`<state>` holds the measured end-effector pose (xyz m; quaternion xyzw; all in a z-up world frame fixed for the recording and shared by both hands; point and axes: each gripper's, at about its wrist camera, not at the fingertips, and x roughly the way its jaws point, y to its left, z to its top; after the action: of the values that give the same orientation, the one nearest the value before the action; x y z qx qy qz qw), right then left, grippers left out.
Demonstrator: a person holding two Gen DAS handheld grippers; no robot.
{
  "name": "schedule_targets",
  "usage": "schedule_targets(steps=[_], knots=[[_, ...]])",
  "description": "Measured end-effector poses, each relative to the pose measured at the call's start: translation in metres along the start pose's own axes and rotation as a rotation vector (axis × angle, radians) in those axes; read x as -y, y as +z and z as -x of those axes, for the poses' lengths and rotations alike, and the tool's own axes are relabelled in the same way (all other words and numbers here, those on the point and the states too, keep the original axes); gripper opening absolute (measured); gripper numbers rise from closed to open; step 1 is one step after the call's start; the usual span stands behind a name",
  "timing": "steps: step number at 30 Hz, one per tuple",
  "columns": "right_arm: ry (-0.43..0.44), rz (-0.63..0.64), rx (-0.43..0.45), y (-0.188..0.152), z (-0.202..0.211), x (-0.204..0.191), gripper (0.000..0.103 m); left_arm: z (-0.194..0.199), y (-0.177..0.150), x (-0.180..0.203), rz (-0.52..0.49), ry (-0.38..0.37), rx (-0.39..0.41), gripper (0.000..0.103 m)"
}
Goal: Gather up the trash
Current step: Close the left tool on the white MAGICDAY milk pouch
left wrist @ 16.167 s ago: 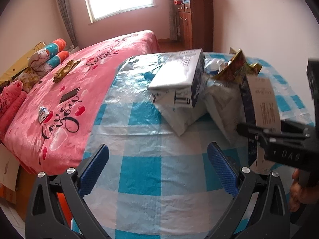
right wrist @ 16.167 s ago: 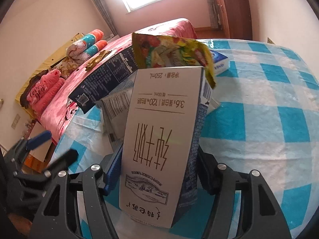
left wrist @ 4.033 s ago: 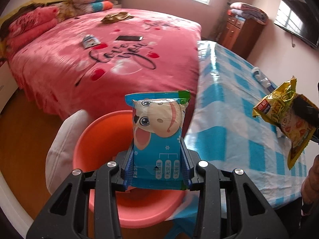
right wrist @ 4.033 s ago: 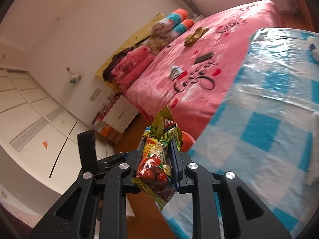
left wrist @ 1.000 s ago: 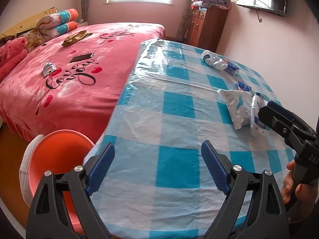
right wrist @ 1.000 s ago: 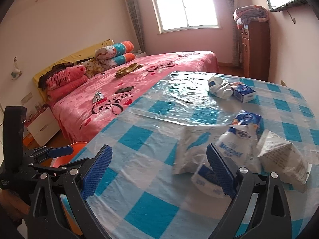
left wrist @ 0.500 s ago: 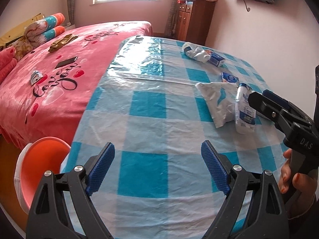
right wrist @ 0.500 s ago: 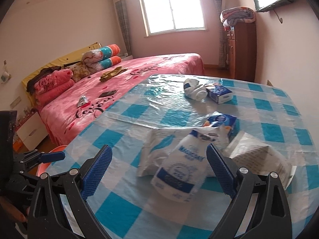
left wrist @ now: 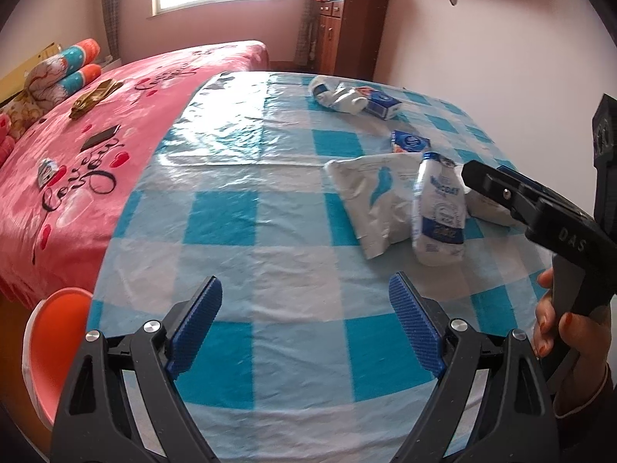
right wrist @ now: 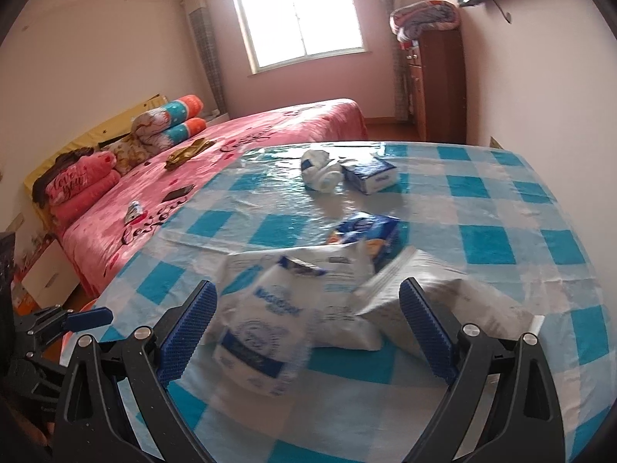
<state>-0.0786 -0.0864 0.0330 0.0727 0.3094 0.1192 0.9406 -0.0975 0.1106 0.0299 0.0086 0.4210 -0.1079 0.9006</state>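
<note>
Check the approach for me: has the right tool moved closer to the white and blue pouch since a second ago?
Yes. The right tool has closed in on the white and blue pouch, which now lies between its open blue fingers; the wooden cabinet behind has shifted rightward in view.

Bare tablecloth (left wrist: 293, 231) left of wrappers (left wrist: 380, 196)

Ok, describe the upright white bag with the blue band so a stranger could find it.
On the blue-and-white checked table, find the near cluster of white packets. It is the white pouch with a dark blue band, the only one standing upright; its neighbours lie flat.
</note>
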Motion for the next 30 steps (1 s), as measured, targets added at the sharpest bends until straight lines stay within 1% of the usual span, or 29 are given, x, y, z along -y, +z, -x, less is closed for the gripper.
schedule_targets(steps=[6, 10, 15, 18, 23, 27, 30], knots=[[-0.031, -0.094, 0.016, 0.005, 0.005, 0.040, 0.094, -0.007, 0.007, 0.019, -0.033, -0.021, -0.005, 0.089], [-0.044, -0.196, 0.020, 0.007, 0.008, 0.073, 0.094, -0.011, 0.013, 0.033, -0.068, -0.034, -0.008, 0.089], [-0.033, -0.348, 0.010, 0.004, 0.011, 0.116, 0.094, -0.015, 0.023, 0.054, -0.093, -0.069, 0.000, 0.089], [-0.040, -0.372, 0.017, 0.004, 0.016, 0.129, 0.094, -0.020, 0.026, 0.071, -0.125, -0.088, -0.005, 0.089], [-0.027, -0.385, 0.017, 0.003, 0.019, 0.142, 0.094, -0.034, 0.031, 0.092, -0.160, -0.082, -0.026, 0.089], [-0.014, -0.360, -0.009, 0.003, 0.017, 0.143, 0.094, -0.048, 0.035, 0.102, -0.167, -0.063, -0.051, 0.089], [-0.008, -0.332, -0.030, 0.003, 0.014, 0.141, 0.094, -0.053, 0.038, 0.106, -0.170, -0.034, -0.047, 0.089]])
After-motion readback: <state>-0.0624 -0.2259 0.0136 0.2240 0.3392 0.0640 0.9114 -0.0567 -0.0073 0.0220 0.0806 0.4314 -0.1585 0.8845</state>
